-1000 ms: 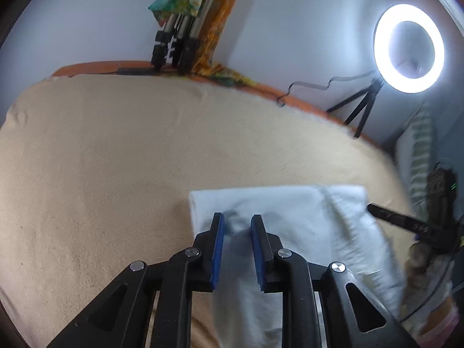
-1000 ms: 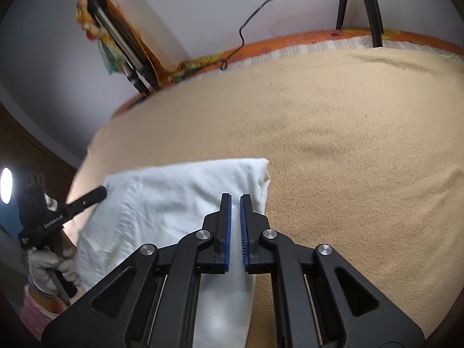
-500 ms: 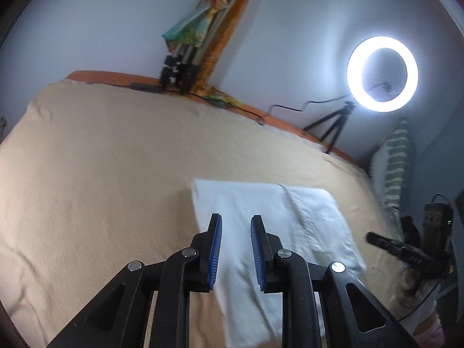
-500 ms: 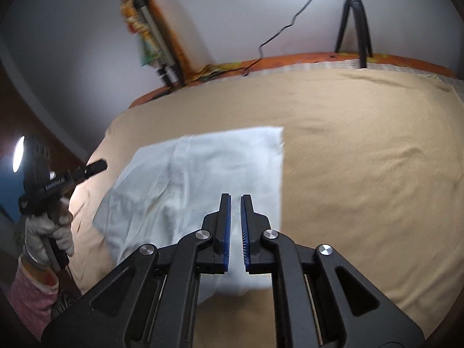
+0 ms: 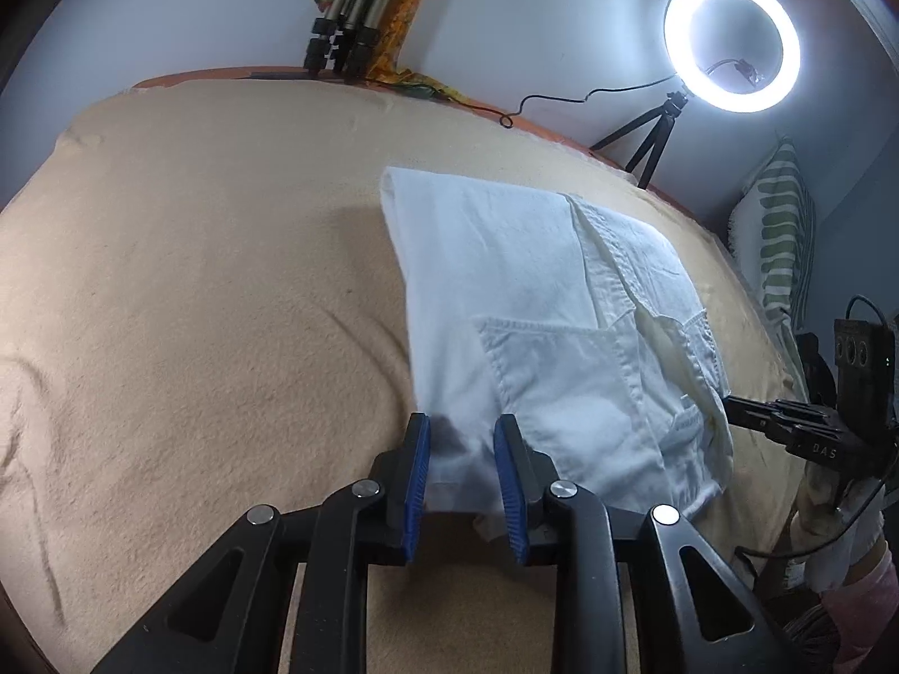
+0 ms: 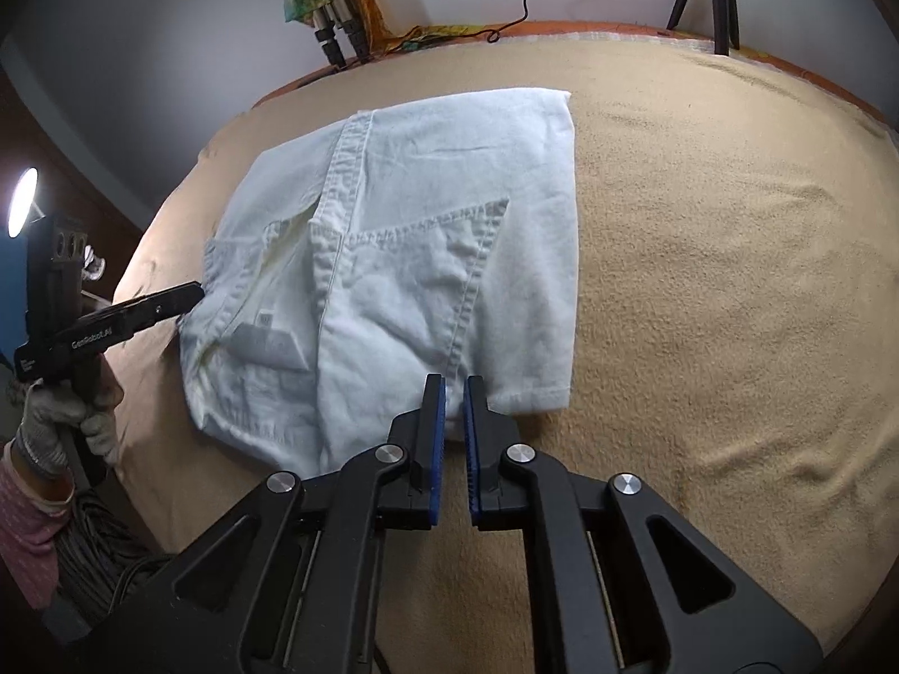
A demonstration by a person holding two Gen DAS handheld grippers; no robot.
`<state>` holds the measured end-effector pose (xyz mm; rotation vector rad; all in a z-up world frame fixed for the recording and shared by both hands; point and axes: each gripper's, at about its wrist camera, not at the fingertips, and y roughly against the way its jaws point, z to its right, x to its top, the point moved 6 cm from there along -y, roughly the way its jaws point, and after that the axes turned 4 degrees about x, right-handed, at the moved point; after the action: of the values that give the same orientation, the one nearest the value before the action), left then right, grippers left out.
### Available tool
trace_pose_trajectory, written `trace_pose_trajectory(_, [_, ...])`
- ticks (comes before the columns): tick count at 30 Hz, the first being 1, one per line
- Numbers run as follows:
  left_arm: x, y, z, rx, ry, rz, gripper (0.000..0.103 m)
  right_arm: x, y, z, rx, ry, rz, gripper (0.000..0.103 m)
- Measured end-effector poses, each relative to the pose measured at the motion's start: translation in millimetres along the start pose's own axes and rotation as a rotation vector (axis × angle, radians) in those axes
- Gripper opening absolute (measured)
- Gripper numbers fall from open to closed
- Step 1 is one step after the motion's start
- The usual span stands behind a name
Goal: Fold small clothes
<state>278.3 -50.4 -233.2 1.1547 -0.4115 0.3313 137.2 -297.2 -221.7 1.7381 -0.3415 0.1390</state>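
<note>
Left gripper [image 5: 462, 427]: jaws a modest gap apart and opening. The near hem of the white shorts [image 5: 539, 326] shows between the blue pads [image 5: 417, 472], but the pads do not press on it.

Right gripper [image 6: 454, 387]: jaws nearly together, only a thin slit between the pads, nothing held. Its tips hang over the near edge of the shorts, close to the hem corner.

White shorts: folded and lying flat on the tan blanket [image 6: 730, 258] that covers the bed. Seen from the right wrist, one pocket seam runs diagonally across the top layer, and a waistband with a small label shows toward the left side. The right edge of the shorts is a straight fold.

In the right wrist view, the left gripper [image 6: 194, 295] touches or nearly touches the shorts' left edge; I cannot tell which. A gloved hand [image 6: 62, 421] with a pink sleeve [image 6: 28, 528] grips its handle.

Farther from the shorts: a lit ring light [image 5: 730, 42] on a small tripod stands beyond the far right corner of the bed. Folded tripod legs [image 5: 337, 39] with a coloured cloth lean against the wall behind. A striped cushion [image 5: 781, 236] stands to the right of the shorts, off the bed edge. A black cable [image 5: 567, 98] trails along the orange bed edge.
</note>
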Motion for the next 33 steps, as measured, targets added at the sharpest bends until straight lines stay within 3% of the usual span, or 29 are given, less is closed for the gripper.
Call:
trace_pose_trajectory(3, [1, 16, -9, -0.017, 0.047, 0.028, 0.025, -5, 22, -1, 0.051, 0.04, 0.018, 0.02])
trace_pose_trajectory(4, [3, 20, -12, -0.025, 0.067, 0.041, 0.03, -5, 29, -1, 0.066, 0.043, 0.038, 0.026])
trace_pose_trajectory(5, [5, 22, -16, -0.033, 0.098, 0.049, 0.034, -3, 38, 2, 0.077, 0.035, 0.073, 0.043])
trace_pose_trajectory(6, [8, 23, -20, -0.04, 0.133, 0.05, 0.047, 0, 46, 7, 0.085, 0.016, 0.117, 0.056])
trace_pose_trajectory(7, [9, 22, -24, -0.053, 0.168, 0.045, 0.054, 3, 50, 13, 0.09, -0.011, 0.148, 0.059])
trace_pose_trajectory(13, [14, 1, -36, -0.192, 0.387, -0.017, 0.054, 17, 38, 56, 0.141, -0.196, 0.192, 0.059])
trace_pose_trajectory(19, [21, -12, -33, -0.238, 0.43, -0.029, 0.054, 25, 8, 73, 0.21, -0.267, 0.168, 0.058])
trace_pose_trajectory(29, [32, -29, -21, -0.279, 0.457, -0.03, 0.048, 31, -33, 70, 0.317, -0.348, 0.136, 0.047])
trace_pose_trajectory(33, [37, -37, -15, -0.277, 0.446, -0.025, 0.035, 34, -42, 62, 0.344, -0.361, 0.125, 0.036])
